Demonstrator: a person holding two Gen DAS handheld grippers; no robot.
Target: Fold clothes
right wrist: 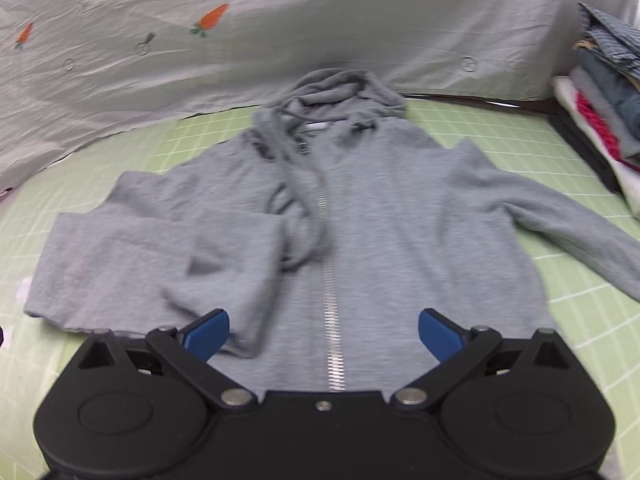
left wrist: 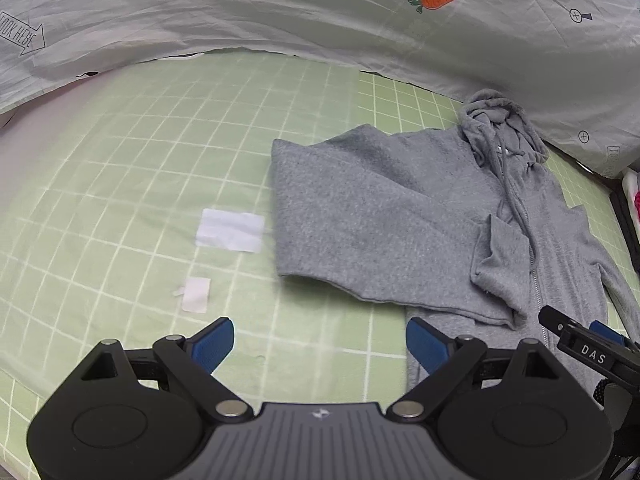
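A grey zip-up hoodie [right wrist: 360, 208] lies front up on the green checked sheet [left wrist: 120, 168], hood toward the back. Its left sleeve [left wrist: 360, 216] is folded across the chest; the right sleeve [right wrist: 560, 216] stretches out to the right. My left gripper [left wrist: 320, 344] hangs open over the sheet by the hoodie's lower left hem, nothing between its blue pads. My right gripper [right wrist: 324, 336] is open above the zipper [right wrist: 332, 300] near the hem, holding nothing. The tip of the right gripper [left wrist: 576, 340] shows at the right of the left wrist view.
A pale bedspread [left wrist: 320, 12] with carrot prints rises behind the sheet. Two white paper scraps [left wrist: 230, 230] lie left of the hoodie. A stack of folded clothes [right wrist: 600, 112] sits at the far right edge.
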